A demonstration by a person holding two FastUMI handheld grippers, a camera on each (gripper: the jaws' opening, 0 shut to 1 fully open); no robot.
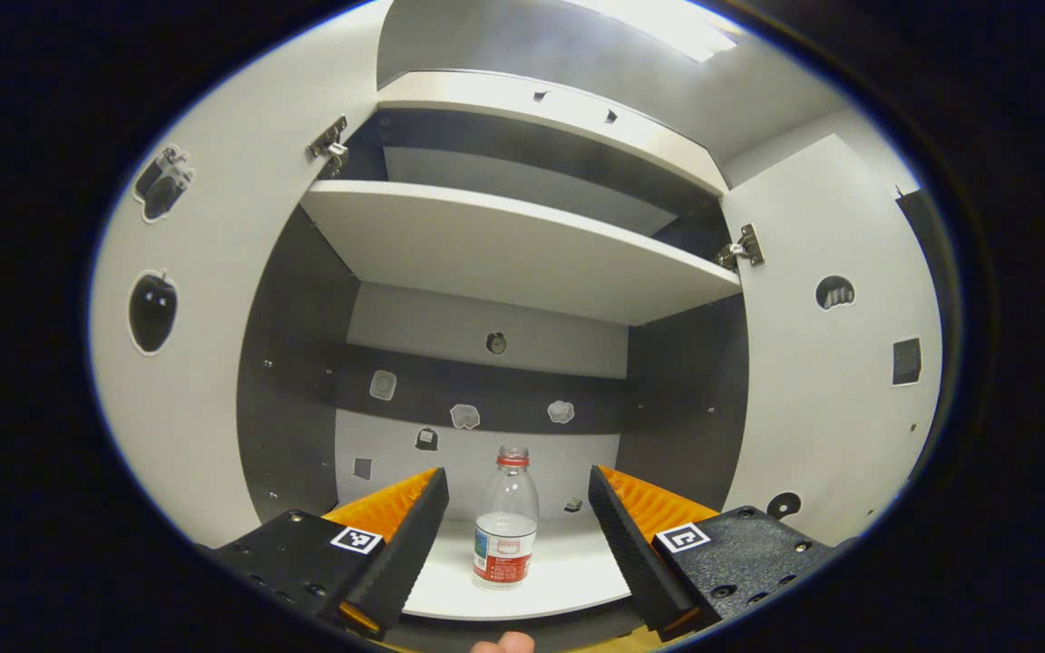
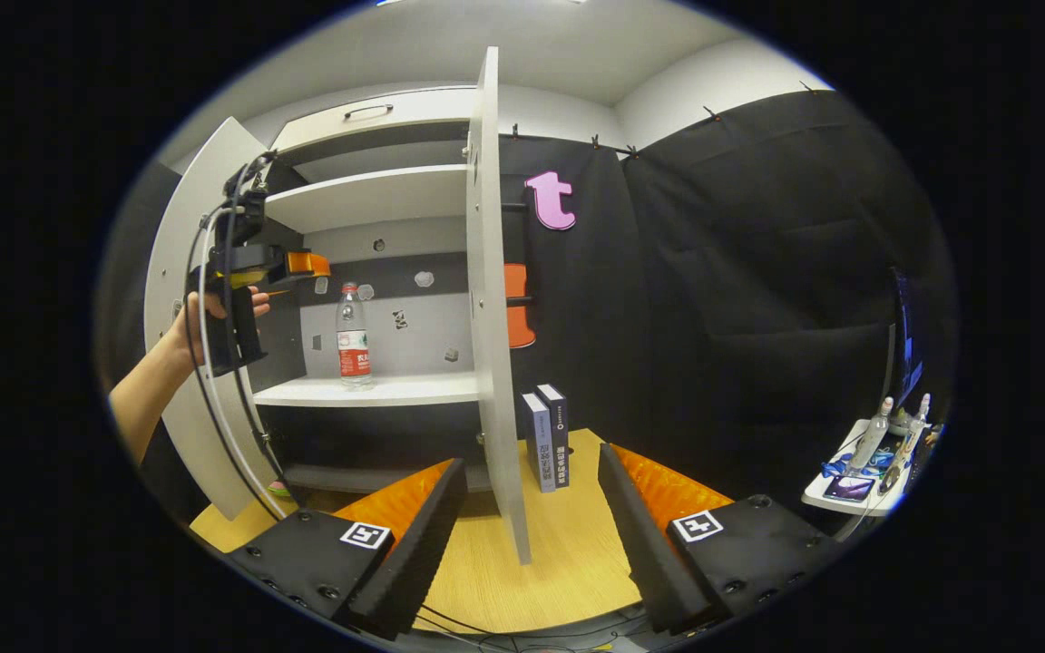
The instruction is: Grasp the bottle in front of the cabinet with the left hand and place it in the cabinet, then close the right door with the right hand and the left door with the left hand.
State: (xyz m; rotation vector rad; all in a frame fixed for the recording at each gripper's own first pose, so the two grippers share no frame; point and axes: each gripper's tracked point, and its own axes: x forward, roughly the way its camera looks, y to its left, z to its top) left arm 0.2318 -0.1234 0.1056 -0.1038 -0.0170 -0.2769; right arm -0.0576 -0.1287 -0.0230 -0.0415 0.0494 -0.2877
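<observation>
White right door (image 2: 495,363) (edge-on) fronts the right gripper (image 2: 532,526), fingers wide, two books (image 2: 548,440) behind.

Two upright books (image 2: 548,439) on wooden table (image 2: 568,553); cluttered tray (image 2: 858,481), contents unclear.

Left gripper (image 1: 515,535): I see two black textured bodies with small screws, each carrying a square black-and-white marker; ribbed fingers (image 1: 405,553)
Right gripper (image 2: 532,535): I see the same black housings, screws and square markers
Left gripper from afar (image 2: 241,272): black boxy handle, black and white cables looping down from it
Arm (image 2: 146,394): bare, I see no sleeve on it
</observation>
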